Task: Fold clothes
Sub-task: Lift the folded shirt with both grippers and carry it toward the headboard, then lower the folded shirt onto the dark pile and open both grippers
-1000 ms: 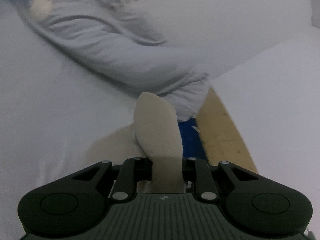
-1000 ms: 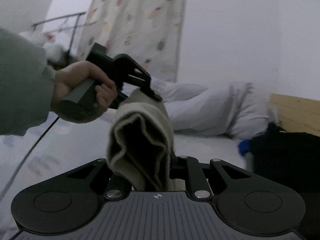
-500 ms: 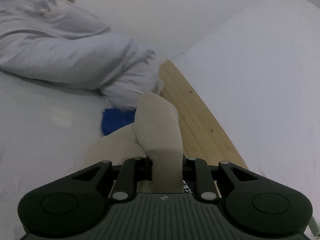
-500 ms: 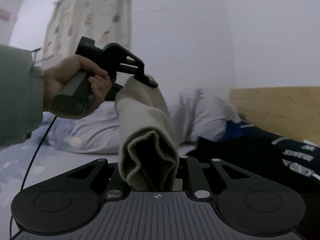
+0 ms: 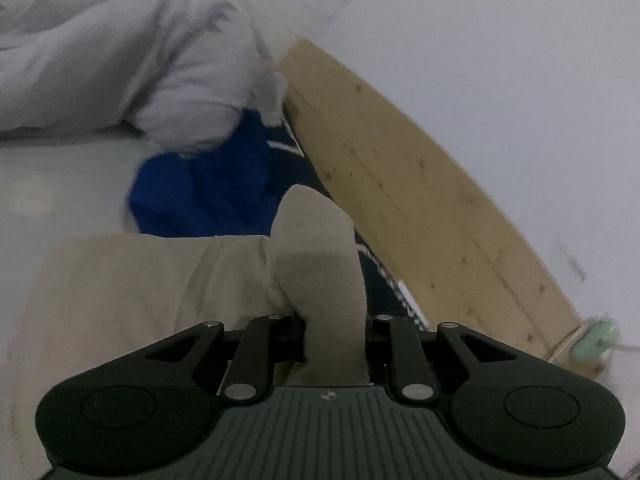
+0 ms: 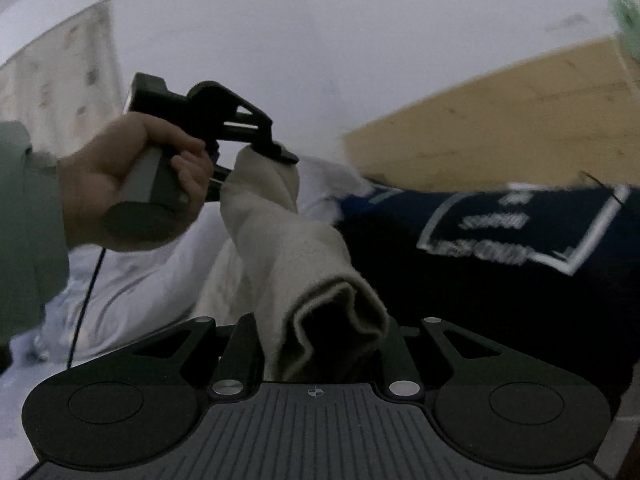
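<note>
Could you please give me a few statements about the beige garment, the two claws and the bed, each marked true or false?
1. Both the left claw and the right claw grip the beige garment. True.
2. A red garment lies by the pillow. False: it is a blue garment.
3. The dark garment carries a white printed box. True.
4. The headboard is metal. False: it is pale wood.

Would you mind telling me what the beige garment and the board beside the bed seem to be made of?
Beige garment: apparently soft, matte knit or fleece; its cut edge looks fuzzy and thick.
Board: likely light, unpainted wood; knots and plank seams show.
</note>
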### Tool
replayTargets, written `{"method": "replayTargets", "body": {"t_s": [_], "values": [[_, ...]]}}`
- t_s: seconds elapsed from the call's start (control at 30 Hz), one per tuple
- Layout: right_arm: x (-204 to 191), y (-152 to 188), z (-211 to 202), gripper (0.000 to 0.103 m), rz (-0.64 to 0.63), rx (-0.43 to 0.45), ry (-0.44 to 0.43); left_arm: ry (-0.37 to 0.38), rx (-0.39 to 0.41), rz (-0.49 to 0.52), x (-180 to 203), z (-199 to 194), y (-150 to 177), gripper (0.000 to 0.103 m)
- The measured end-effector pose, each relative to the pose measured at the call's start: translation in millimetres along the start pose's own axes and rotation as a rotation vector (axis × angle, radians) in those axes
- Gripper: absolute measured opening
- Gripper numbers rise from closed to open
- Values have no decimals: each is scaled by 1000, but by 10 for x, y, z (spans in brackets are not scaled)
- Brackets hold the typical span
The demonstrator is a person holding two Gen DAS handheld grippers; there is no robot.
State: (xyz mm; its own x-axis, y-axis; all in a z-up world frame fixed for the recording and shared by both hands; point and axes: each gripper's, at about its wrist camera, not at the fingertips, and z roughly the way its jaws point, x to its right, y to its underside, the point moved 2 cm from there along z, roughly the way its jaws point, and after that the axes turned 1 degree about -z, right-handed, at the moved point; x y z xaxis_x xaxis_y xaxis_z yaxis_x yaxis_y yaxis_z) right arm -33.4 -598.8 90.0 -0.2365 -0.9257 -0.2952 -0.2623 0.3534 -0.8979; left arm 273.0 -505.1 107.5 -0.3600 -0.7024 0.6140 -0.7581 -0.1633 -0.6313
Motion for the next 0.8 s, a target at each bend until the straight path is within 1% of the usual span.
{"method": "replayTargets", "body": {"t_s": [0.07,0.1,0.13,0.17,0.2,0.23,0.27,0.3,0.33,0.37,0.4,0.43,0.5,0.57,0.6,0.67,0.73,0.8], "values": [[218,38,49,19,40,-17,56,-12,-24,29,84,248,156,21],[339,67,85,20,67,-32,89,-24,-40,53,145,320,277,24],[462,101,125,24,98,-50,123,-36,-55,70,157,407,365,33],[561,128,150,27,121,-64,150,-39,-63,81,163,499,431,35],[647,153,168,30,136,-74,177,-24,-67,90,166,575,478,42],[705,170,187,36,141,-78,202,-8,-72,99,168,650,523,51],[745,178,205,43,139,-81,230,14,-74,115,172,649,550,57],[785,186,221,49,134,-83,263,37,-76,132,176,643,574,70],[825,194,236,62,130,-85,296,59,-78,148,179,636,599,83],[846,196,248,71,127,-87,327,74,-80,164,193,613,604,87],[856,193,256,76,126,-88,356,88,-82,179,207,589,608,90],[865,191,264,84,125,-89,384,97,-85,196,217,570,610,94],[905,164,260,86,115,-87,409,104,-79,229,218,509,614,102],[950,129,268,88,100,-89,440,104,-60,249,203,385,621,103],[965,102,247,88,96,-89,449,109,-44,250,230,156,662,103],[982,38,179,89,87,-86,460,136,4,255,198,-179,680,103],[977,-11,112,91,74,-79,475,154,78,276,204,-557,709,103],[936,-78,42,92,63,-65,481,178,130,275,93,-992,779,103]]}}
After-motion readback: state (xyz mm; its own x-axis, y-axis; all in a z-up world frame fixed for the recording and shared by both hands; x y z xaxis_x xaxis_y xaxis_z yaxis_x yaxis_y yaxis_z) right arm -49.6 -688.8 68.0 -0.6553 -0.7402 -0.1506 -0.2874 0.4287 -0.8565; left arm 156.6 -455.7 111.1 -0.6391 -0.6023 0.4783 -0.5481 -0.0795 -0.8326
